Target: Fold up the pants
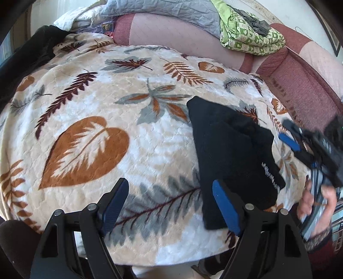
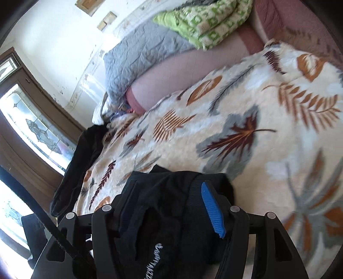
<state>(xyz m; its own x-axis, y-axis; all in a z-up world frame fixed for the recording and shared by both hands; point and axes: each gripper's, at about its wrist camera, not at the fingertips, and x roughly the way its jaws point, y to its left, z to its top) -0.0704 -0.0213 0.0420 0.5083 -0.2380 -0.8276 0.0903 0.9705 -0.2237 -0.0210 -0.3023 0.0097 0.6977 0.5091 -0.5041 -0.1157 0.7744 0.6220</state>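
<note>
The black pants (image 1: pixel 231 154) lie folded into a compact bundle on the leaf-patterned blanket (image 1: pixel 90 128), right of centre in the left wrist view, white lettering near their lower edge. My left gripper (image 1: pixel 169 206) is open and empty, its right finger just over the bundle's near corner. My right gripper (image 1: pixel 289 137) shows blurred at the right, held in a hand beside the bundle. In the right wrist view the pants (image 2: pixel 171 214) fill the space between its blue-padded fingers (image 2: pixel 213 210), and the right gripper (image 2: pixel 167 210) stands wide around them; whether it grips them is unclear.
A green patterned folded blanket (image 1: pixel 250 36) and a grey quilt (image 1: pixel 167 12) lie on the pink sofa back (image 1: pixel 182 36). Another dark garment (image 1: pixel 27 51) lies at the blanket's far left edge. A window and a wooden door frame (image 2: pixel 32 128) are to the left.
</note>
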